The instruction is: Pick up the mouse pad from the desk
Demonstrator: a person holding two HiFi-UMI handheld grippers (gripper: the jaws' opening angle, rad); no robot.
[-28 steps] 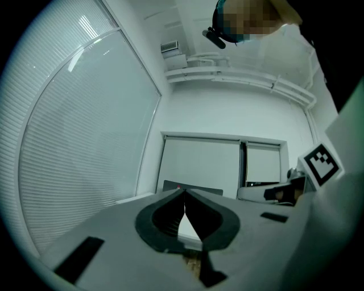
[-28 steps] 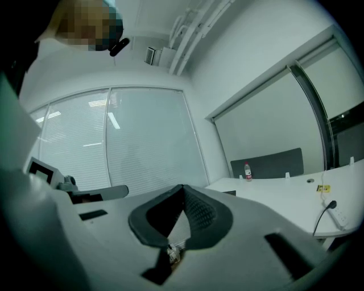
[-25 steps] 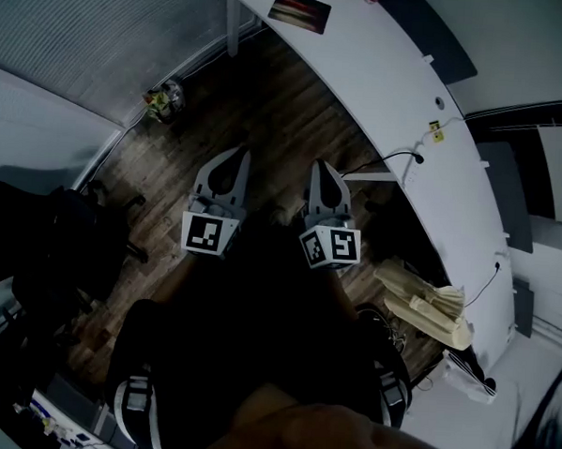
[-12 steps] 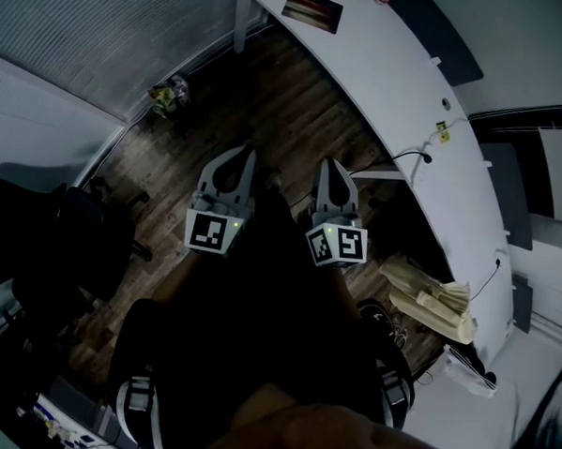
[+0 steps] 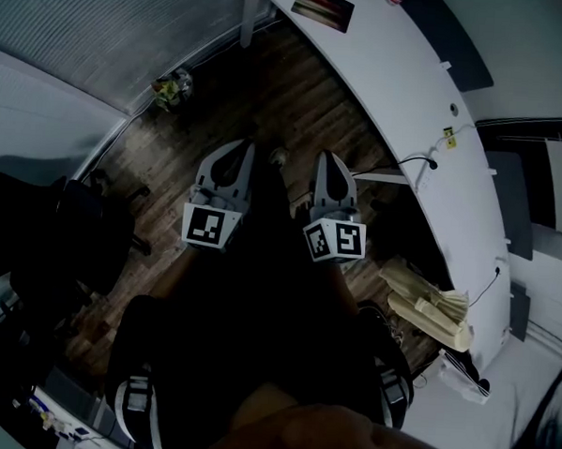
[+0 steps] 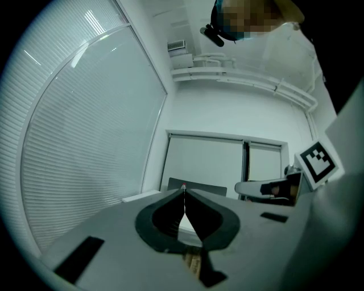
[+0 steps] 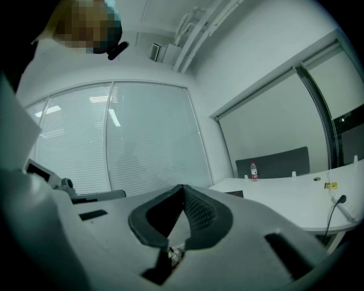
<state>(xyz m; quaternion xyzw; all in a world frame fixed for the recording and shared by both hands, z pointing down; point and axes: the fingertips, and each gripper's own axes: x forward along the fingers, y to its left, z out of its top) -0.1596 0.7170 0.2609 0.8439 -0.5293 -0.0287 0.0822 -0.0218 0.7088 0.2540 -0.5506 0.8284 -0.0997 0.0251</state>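
The mouse pad (image 5: 322, 7), a dark rectangle with a reddish print, lies flat on the curved white desk (image 5: 428, 114) at the top of the head view. In the right gripper view the mouse pad (image 7: 234, 194) is a small dark patch on the desk's near end. My left gripper (image 5: 240, 147) and right gripper (image 5: 325, 157) hang side by side over the wooden floor, well short of the desk. Both are shut with nothing between the jaws. In the gripper views the left gripper (image 6: 183, 189) and the right gripper (image 7: 182, 186) show their jaw tips touching.
A water bottle (image 7: 253, 170) stands on the desk beyond the pad. A cable (image 5: 411, 165) hangs off the desk edge. A potted plant (image 5: 172, 89) sits on the floor by the blinds. A black chair (image 5: 45, 239) stands left, and pale bags (image 5: 427, 306) lie right under the desk.
Both grippers have moved a little forward over the floor toward the desk, side by side. Their jaws stay shut and empty.
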